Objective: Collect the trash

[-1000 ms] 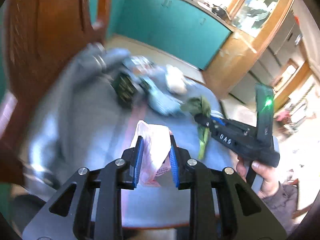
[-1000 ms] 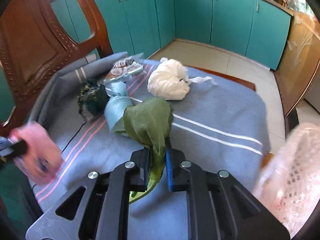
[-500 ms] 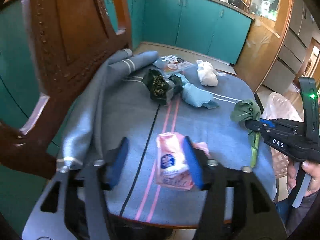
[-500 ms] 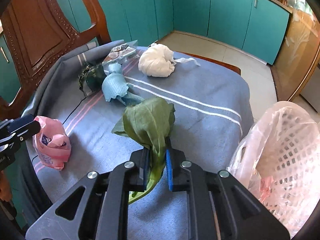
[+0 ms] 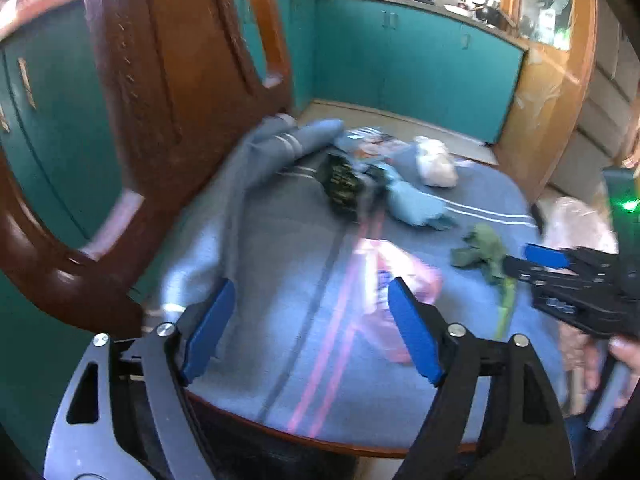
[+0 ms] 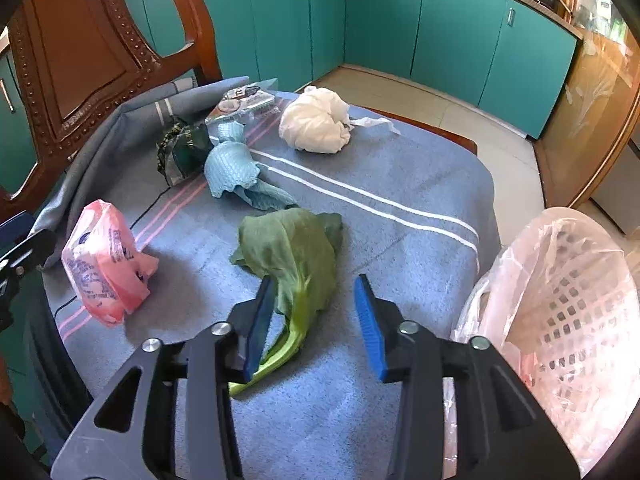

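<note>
Both of your grippers are wide open and holding nothing. Your right gripper straddles the stalk end of the green leaf, which lies flat on the blue-clothed worktop; the stalk runs close by the left finger, though whether it touches is hard to tell. Your left gripper hovers at the worktop's near edge, with the pink plastic packet lying just beyond its right finger, towards 1 o'clock in the left wrist view, which is blurred.

The leaf looks limp and light. Its blade will fold and tear, so take it by the pale stalk, the firmer part. The packet looks soft and crinkly, probably slippery film; pinch across its bunched middle rather than a loose corner.

From the leaf, the blue crumpled cloth sits at 11 o'clock, the dark green wrapper beyond it, and the white wadded bag at 12. The lined white basket waits off the worktop's edge at 3 o'clock.
</note>
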`<state>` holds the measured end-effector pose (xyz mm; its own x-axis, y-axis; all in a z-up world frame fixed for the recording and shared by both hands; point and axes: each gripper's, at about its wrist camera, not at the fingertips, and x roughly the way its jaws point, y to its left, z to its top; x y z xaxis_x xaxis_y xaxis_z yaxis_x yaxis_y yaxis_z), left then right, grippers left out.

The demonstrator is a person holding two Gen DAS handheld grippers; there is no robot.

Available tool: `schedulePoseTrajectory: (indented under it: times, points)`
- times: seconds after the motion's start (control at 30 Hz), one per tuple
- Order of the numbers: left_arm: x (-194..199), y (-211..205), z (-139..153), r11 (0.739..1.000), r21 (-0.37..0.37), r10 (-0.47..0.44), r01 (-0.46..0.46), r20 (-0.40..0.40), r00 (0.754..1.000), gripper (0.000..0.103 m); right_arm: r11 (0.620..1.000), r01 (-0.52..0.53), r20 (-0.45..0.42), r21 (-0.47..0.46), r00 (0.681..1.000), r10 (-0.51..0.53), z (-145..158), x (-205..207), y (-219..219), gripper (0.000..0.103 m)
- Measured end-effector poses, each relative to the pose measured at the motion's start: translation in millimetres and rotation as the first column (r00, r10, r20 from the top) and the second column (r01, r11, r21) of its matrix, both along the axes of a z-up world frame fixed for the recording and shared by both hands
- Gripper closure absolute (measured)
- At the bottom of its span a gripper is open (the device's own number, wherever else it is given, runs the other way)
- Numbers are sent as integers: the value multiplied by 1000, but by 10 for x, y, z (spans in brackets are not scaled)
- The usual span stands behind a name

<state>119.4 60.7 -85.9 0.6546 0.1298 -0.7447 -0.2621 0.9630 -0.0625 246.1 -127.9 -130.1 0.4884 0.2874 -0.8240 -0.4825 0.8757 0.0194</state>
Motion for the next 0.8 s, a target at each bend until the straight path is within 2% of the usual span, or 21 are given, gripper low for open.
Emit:
schedulePoseTrajectory:
  times: [0.07,0.13,0.2,0.3,0.4,0.53,0.67,0.8]
  points:
    - [2,-56,-4,998,-34,-45,45,4,999,20,1000,10,3,-1,1000,-10,2,11,-15,57]
    - [14,-159,-15,996,-14,-87,87,10,996,19,1000,24,3,8,1000,-24,12,30,-40,57]
    - [57,-264,-89,992,38,-117,118,-30,993,19,999,32,3,17,999,-32,27,41,-60,57]
    - [100,-262,-250,992,108,-54,65,-101,993,19,999,35,6,18,999,-36,33,39,-67,56]
    - [81,-124,-303,994,109,8,4,-112,994,19,999,34,13,8,999,-34,28,21,-61,51]
    - [34,4,-289,983,168,95,-77,-103,990,19,999,31,20,-4,999,-31,26,13,-41,50]
    - [-14,46,-229,985,144,102,-91,-70,992,19,1000,29,23,-3,999,-28,26,10,-18,48]
    - [-48,8,-160,995,76,65,-63,-26,998,14,1000,28,29,-12,999,-28,14,5,6,45]
